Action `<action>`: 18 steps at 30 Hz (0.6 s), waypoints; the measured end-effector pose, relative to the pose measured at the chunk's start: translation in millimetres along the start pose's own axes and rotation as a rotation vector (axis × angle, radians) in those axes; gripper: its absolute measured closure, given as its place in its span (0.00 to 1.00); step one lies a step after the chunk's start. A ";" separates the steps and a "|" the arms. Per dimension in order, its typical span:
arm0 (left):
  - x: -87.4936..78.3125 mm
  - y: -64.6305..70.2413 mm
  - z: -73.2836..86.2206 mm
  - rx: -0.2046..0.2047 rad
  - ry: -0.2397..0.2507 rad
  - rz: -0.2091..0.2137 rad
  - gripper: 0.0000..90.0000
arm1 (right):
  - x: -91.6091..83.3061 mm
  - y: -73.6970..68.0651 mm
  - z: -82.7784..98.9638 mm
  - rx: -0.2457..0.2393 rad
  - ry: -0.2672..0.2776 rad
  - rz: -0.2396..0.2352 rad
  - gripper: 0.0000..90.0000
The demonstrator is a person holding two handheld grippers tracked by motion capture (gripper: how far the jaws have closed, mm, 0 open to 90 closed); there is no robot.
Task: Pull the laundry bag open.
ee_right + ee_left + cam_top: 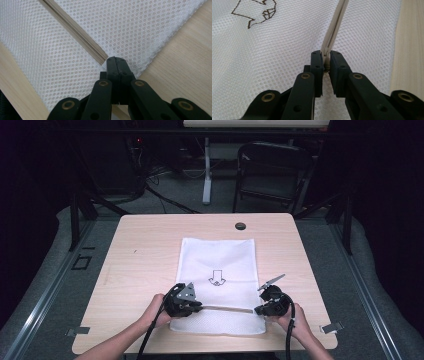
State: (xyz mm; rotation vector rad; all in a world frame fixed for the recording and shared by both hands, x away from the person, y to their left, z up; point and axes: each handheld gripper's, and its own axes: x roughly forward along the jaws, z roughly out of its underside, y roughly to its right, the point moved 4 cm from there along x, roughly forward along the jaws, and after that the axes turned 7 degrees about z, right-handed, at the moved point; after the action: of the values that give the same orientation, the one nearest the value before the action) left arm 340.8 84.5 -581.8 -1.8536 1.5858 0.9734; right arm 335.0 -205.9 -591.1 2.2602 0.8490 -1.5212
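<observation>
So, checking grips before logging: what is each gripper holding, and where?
Left gripper pinches the zipper pull; right gripper clamps the mesh bag at the zipper's end.

My table (150,245) carries the mesh bag (217,260) flat at its middle, its zipper (227,309) running crosswise along the end nearest me. My left gripper (196,307) sits at the zipper's left end, my right gripper (260,310) at its right end (at the bag's edge, by the bare wood). The arrow mark (217,279) lies behind the zipper, between my grippers. A chair (272,172) stands beyond the table's far edge.
</observation>
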 end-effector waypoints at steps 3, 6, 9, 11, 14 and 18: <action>-3.9 -2.4 5.6 -0.015 -0.004 -0.001 0.90 | 1.0 -1.6 -0.3 0.025 0.016 -0.010 1.00; -7.1 -2.5 9.1 -0.021 -0.003 -0.001 0.90 | 0.5 -0.8 -0.2 0.014 0.003 -0.003 1.00; -7.9 -2.3 9.5 -0.021 -0.001 -0.001 0.90 | 0.7 -0.1 0.0 0.007 0.004 0.006 1.00; -8.0 -2.2 9.7 -0.019 -0.002 -0.001 0.90 | 0.6 0.1 0.1 0.004 0.002 0.008 1.00; -8.5 -2.3 11.1 -0.015 -0.011 -0.005 0.90 | 0.9 -0.5 0.0 0.011 0.008 0.003 1.00; -11.9 -2.2 15.0 -0.026 -0.001 -0.007 0.90 | 0.8 -1.2 -0.3 0.019 0.010 -0.016 1.00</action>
State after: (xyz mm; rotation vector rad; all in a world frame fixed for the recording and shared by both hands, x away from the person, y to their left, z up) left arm 339.4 103.7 -581.8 -1.8744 1.5718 0.9967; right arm 334.7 -204.6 -591.6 2.2818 0.8609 -1.5320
